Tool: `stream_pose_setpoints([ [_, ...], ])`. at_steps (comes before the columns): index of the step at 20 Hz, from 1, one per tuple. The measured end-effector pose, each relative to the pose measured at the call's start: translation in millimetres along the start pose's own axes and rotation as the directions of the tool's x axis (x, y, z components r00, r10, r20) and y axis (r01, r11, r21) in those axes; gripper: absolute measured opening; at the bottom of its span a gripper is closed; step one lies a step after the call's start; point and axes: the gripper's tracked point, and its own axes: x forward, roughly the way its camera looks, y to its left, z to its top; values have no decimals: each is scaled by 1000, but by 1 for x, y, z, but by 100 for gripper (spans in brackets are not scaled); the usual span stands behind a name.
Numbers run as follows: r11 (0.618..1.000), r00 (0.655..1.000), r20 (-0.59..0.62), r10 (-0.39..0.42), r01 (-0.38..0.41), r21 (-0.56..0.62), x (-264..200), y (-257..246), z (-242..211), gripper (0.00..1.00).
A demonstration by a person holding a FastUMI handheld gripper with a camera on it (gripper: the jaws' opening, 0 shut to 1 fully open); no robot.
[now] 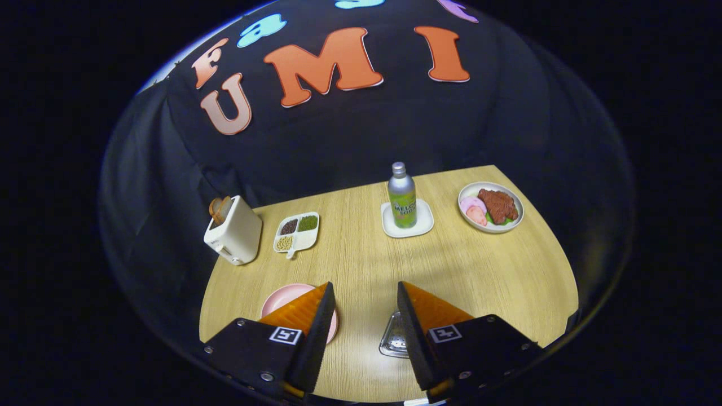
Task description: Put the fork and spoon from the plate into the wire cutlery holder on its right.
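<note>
- Black cloth walls the booth behind a pale wood desk [361, 270] that carries everything.
- Tongs [364, 316] hang over the near edge of the desk, spread wide, with bare wood between the fingers and nothing held.
- Pink plate [282, 299] lies at about 9 o'clock from the tongs, partly hidden under the left finger; whether a fork or spoon lies on it I cannot tell.
- Wire holder [395, 338] sits at about 3 o'clock from the plate, just beside the right finger and partly hidden by it; only a shiny meshed corner shows.
- White toaster [234, 234] stands at 10 o'clock from the tongs, near the desk's left edge, with bread in its slot.
- Divided dish [297, 231] lies just at 3 o'clock of the toaster, three compartments filled with dark, green and pale grains.
- Bottle [401, 197] stands upright at 12 o'clock, well beyond the fingers, on a small white square tray [420, 225].
- Food plate [491, 207] lies at 1 o'clock, near the far right edge, holding brown meat, pink slices and a bit of green.
</note>
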Motion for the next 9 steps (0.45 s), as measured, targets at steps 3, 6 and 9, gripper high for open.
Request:
stream_pose_setpoints([
  [3,999,990,139,-28,32,-24,-3,1,26,73],
  [6,996,968,245,-51,66,-55,-11,9,44,80],
  [9,994,933,358,-20,59,-97,-24,27,67,80],
])
